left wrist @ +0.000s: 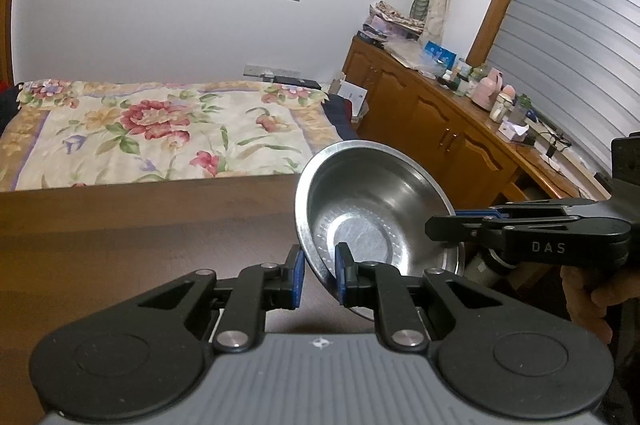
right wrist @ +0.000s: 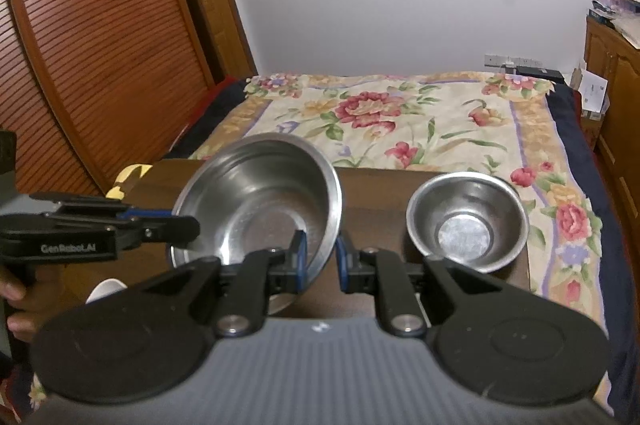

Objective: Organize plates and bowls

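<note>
A large steel bowl hangs tilted above the dark wooden table, held from both sides. My left gripper is shut on its near rim, one blue pad inside and one outside. In the right wrist view, the left gripper reaches in from the left. My right gripper is shut on the opposite rim; in the left wrist view, the right gripper comes in from the right. A smaller steel bowl stands upright on the table, right of the large one.
A bed with a floral cover lies just beyond the table's far edge. A wooden sideboard crowded with bottles runs along the right. A slatted wooden door stands on the left. A hand holds the right gripper's handle.
</note>
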`<state>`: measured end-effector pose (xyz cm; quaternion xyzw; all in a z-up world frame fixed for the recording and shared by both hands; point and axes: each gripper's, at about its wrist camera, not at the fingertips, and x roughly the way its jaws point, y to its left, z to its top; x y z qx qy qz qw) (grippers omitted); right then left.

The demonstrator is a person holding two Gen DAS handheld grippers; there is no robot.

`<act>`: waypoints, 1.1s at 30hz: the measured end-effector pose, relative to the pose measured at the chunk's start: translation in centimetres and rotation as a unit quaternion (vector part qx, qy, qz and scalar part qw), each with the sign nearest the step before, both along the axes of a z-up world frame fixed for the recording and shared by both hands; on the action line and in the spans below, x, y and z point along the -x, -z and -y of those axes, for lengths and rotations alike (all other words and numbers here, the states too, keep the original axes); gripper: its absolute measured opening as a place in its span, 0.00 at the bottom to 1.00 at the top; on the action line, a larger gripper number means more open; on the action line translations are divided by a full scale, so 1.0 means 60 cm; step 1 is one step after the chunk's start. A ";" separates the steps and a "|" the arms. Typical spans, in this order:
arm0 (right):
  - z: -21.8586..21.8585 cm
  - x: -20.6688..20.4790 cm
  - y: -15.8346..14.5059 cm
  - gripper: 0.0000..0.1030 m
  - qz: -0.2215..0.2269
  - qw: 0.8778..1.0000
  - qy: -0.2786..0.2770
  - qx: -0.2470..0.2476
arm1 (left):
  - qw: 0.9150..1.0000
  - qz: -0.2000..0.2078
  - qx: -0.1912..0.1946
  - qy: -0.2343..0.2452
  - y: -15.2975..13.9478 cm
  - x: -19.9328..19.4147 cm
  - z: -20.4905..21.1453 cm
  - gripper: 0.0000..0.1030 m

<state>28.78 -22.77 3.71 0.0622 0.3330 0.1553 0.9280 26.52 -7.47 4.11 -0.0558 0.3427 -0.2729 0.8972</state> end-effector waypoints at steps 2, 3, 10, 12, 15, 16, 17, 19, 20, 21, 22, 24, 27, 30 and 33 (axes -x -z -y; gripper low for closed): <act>0.000 0.008 0.000 0.17 -0.003 1.000 0.004 0.000 | 1.000 0.002 0.003 0.002 -0.003 0.011 0.000 0.17; 0.000 0.012 0.000 0.17 -0.002 1.000 0.005 0.000 | 1.000 0.003 0.004 0.003 -0.004 0.016 0.000 0.17; -0.001 0.042 0.003 0.17 -0.003 1.000 0.003 -0.004 | 1.000 0.002 0.002 0.012 -0.001 0.047 -0.001 0.18; -0.001 0.055 0.007 0.17 -0.005 1.000 0.002 -0.007 | 1.000 -0.001 0.003 0.014 0.003 0.059 -0.003 0.18; -0.004 0.073 0.014 0.17 -0.009 1.000 -0.003 -0.005 | 1.000 -0.002 0.002 0.018 0.010 0.078 -0.007 0.18; -0.004 0.079 0.019 0.17 -0.011 1.000 -0.004 -0.005 | 1.000 -0.002 0.001 0.019 0.014 0.084 -0.008 0.18; -0.005 0.084 0.022 0.17 -0.013 1.000 -0.005 -0.006 | 1.000 -0.003 0.000 0.020 0.019 0.090 -0.009 0.18; -0.007 0.096 0.031 0.17 -0.018 1.000 -0.006 -0.008 | 1.000 -0.005 -0.004 0.021 0.029 0.101 -0.009 0.18; -0.009 0.100 0.034 0.17 -0.020 1.000 -0.007 -0.009 | 1.000 -0.007 -0.008 0.022 0.036 0.106 -0.009 0.18; -0.009 0.104 0.039 0.17 -0.022 1.000 -0.007 -0.010 | 1.000 -0.009 -0.009 0.023 0.042 0.111 -0.010 0.18; -0.010 0.108 0.044 0.17 -0.025 1.000 -0.007 -0.011 | 1.000 -0.012 -0.010 0.024 0.049 0.115 -0.010 0.18; -0.012 0.117 0.056 0.17 -0.031 0.999 -0.007 -0.012 | 0.999 -0.019 -0.009 0.025 0.063 0.122 -0.013 0.18; -0.016 0.129 0.071 0.17 -0.038 0.999 -0.005 -0.012 | 0.999 -0.022 -0.016 0.028 0.080 0.134 -0.013 0.18; -0.020 0.142 0.080 0.17 -0.035 0.999 -0.004 -0.013 | 0.999 -0.020 -0.026 0.026 0.092 0.145 -0.012 0.18; -0.031 0.156 0.090 0.17 -0.020 1.000 -0.009 0.007 | 0.999 -0.014 -0.039 0.025 0.102 0.154 -0.013 0.18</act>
